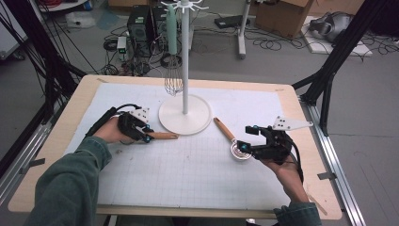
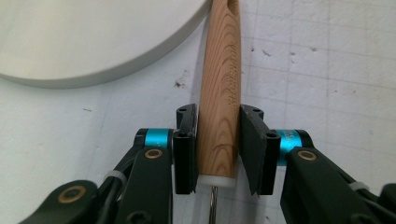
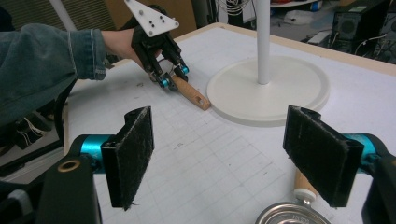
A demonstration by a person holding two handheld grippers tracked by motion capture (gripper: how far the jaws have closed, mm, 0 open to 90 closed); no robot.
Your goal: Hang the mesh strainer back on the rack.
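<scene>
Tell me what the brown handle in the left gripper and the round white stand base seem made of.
Brown handle: looks like wood, with visible grain lines and a smooth matte finish. Round white stand base: smooth, evenly white and matte; probably painted metal or plastic, the look leaves it open.

Left gripper [image 1: 147, 133] low over the table at the left, held by a hand [image 1: 110, 131] in a green sleeve, jaws pointing right and pinched onto a wooden handle [image 2: 219, 88], pads flat against both its sides in the left gripper view. Right gripper [image 1: 241, 141] at the right, held by the other hand [image 1: 284, 169], aimed left, jaws spread wide with bare pads [image 3: 133, 151]; touching nothing, as far as the high view tells.
</scene>
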